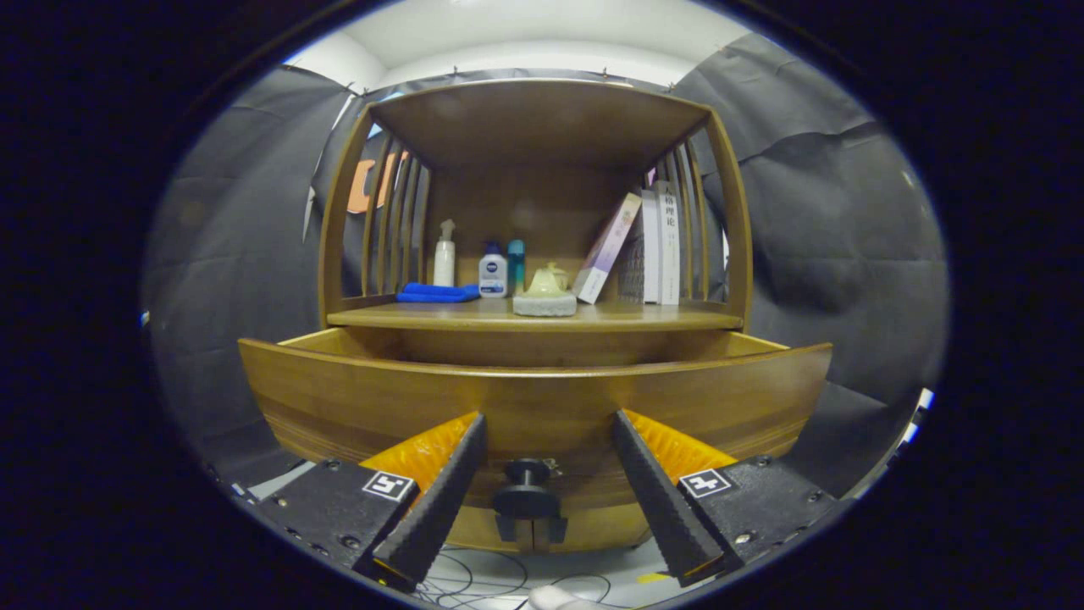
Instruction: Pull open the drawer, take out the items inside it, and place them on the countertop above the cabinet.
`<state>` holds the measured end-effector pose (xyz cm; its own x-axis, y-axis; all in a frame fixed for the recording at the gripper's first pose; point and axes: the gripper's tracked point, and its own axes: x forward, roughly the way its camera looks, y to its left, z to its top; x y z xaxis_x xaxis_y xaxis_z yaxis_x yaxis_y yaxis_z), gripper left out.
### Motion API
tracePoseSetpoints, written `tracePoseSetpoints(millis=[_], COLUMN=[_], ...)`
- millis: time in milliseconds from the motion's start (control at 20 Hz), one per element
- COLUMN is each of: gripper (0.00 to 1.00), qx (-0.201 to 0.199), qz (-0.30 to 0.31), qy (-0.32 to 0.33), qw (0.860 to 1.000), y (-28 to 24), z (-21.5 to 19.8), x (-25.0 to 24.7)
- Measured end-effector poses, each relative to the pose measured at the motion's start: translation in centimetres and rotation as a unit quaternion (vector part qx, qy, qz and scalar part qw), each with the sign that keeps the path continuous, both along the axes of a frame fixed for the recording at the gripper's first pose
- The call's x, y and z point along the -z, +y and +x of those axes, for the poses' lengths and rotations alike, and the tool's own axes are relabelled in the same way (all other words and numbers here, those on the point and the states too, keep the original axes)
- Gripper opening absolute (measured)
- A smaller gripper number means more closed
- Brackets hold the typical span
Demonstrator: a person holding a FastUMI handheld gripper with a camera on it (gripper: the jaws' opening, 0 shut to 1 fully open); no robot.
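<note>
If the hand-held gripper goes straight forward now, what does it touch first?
Most likely the drawer knob, which sits between the open fingers of the hand-held gripper, with the wooden drawer front just behind it. Depth is uncertain.

The claw (pixel 549 424) is held level, pointing straight ahead, its two fingers (pixel 440 491) spread wide apart with nothing pressed between them. Both fingers taper forward to narrow tips, their ridged inner faces turned toward each other across the open gap. The finger mounts sit symmetrically on either side behind them.
</note>
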<state>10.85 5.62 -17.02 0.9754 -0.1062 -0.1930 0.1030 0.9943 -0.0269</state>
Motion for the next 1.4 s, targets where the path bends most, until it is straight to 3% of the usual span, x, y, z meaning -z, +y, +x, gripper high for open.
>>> tracePoseSetpoints(millis=[900,1400], gripper=[0.99,1.00], qx=[-0.003,-0.001], qz=[0.008,0.004], qy=[0.006,-0.007], qw=[1.000,1.000], y=[-0.6,-0.7], z=[11.3,11.9], x=[0.4,0.5])
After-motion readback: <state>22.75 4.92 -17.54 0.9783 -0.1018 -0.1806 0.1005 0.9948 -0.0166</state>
